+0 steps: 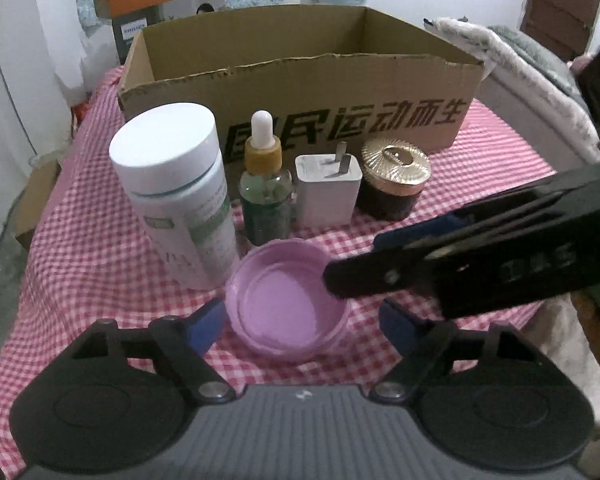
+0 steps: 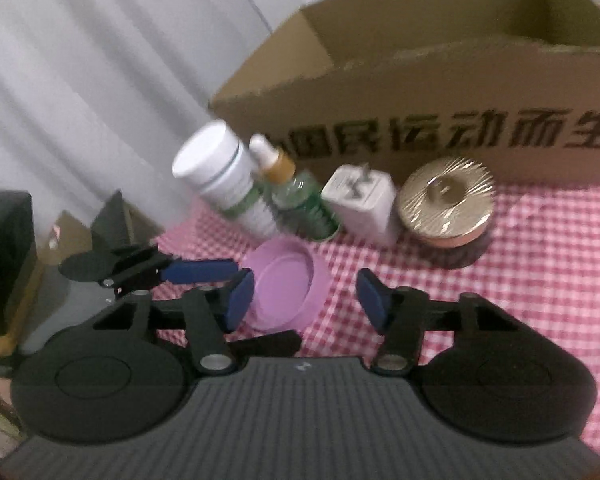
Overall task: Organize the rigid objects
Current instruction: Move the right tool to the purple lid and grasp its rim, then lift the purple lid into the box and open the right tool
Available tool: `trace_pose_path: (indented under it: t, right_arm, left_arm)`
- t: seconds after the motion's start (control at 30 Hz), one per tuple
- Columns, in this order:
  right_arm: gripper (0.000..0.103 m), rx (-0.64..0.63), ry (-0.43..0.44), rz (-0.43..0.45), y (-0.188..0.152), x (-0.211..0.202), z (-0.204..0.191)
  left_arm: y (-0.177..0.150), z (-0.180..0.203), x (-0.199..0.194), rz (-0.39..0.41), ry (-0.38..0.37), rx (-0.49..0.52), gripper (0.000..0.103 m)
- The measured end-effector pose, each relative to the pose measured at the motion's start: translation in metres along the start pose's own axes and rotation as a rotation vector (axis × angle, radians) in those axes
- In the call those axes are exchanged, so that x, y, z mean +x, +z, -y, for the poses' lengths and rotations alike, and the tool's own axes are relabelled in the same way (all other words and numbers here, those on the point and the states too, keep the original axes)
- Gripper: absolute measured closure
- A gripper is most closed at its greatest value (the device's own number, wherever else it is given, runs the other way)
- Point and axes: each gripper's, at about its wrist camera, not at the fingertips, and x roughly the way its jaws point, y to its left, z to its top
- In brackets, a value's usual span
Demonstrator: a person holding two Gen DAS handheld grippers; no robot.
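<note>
A pink lid (image 1: pixel 288 312) lies open side up on the checked cloth, between the blue pads of my open left gripper (image 1: pixel 300 326). Behind it stand a white bottle (image 1: pixel 176 184), a dropper bottle (image 1: pixel 265 184), a white charger plug (image 1: pixel 327 188) and a gold-lidded jar (image 1: pixel 394 180). My right gripper (image 2: pixel 305 300) is open, just right of the lid (image 2: pixel 286 284); it reaches in from the right in the left wrist view (image 1: pixel 380 260). The left gripper's finger (image 2: pixel 200 270) shows at the lid's left.
An open cardboard box (image 1: pixel 300 92) with black characters stands behind the row, also in the right wrist view (image 2: pixel 440 92). The red-checked table (image 1: pixel 80 208) ends at left, with boxes on the floor below. A grey blanket (image 1: pixel 512 64) lies at right.
</note>
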Motion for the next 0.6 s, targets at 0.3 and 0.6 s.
trace_pose_path:
  t: [0.3,0.6]
  right_arm:
    - [0.080,0.005,-0.022,-0.057,-0.004,0.026,0.005]
    - [0.081,0.055,-0.084,-0.042,-0.017,-0.011,0.026]
  left_arm:
    - [-0.001,0.010,0.001,0.045,-0.002,0.055,0.031]
    - [0.002,0.037,0.008,0.063,-0.105,0.128,0.031]
